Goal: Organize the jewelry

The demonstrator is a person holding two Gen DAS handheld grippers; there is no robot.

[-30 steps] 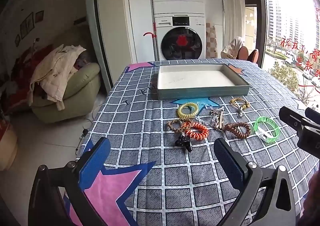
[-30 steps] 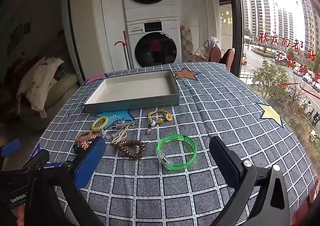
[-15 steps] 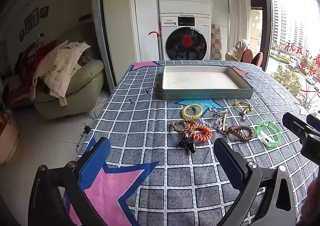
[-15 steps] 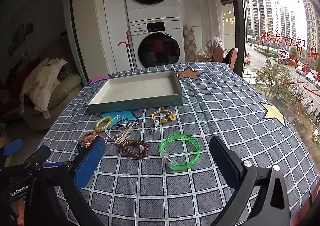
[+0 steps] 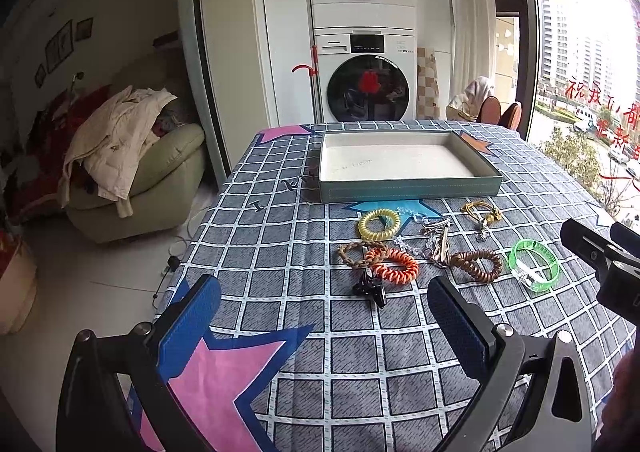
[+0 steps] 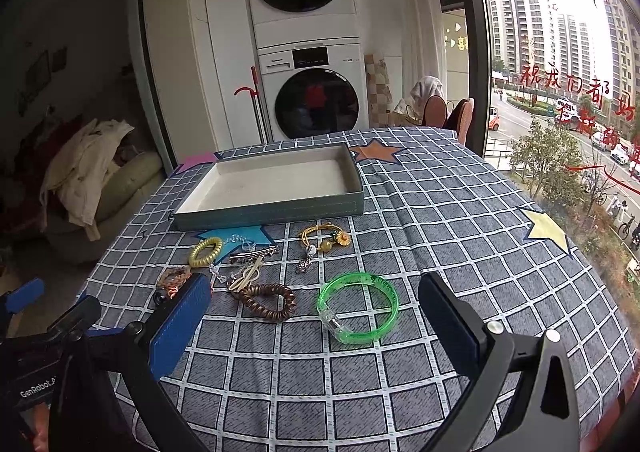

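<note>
**Supervisor:** Report gripper status, both units.

**Operator:** I read the left gripper (image 5: 324,316) with jaws spread wide and nothing between the blue pads. It sits above the near part of the checked tablecloth (image 5: 280,252), over a pink star patch (image 5: 224,376). My right gripper (image 6: 314,316) is likewise released, jaws wide, holding nothing.

**Supervisor:** Location of the jewelry?

**Operator:** All pieces lie loose on the cloth, outside the tray (image 6: 272,207). The tray stands toward the far side of the table, and I see only its pale floor inside. In the right wrist view, the green bangle (image 6: 359,306) lies flat between the right gripper's fingers in the frame, further out on the cloth. Left of it lies the brown beaded bracelet (image 6: 269,300), touching a pale cord piece (image 6: 248,276). The yellow coil band (image 6: 205,252) and a metal clip (image 6: 253,254) lie nearer the tray, on a blue star patch (image 6: 236,236). A gold cord bracelet with a flower charm (image 6: 325,242) lies right of them.

**Supervisor:** Left wrist view?

**Operator:** I additionally see an orange coil band (image 5: 392,266) overlapping a braided brown bracelet (image 5: 360,254), with a small black clip (image 5: 372,288) just in front. The right gripper's tip shows at the frame's right edge.
</note>
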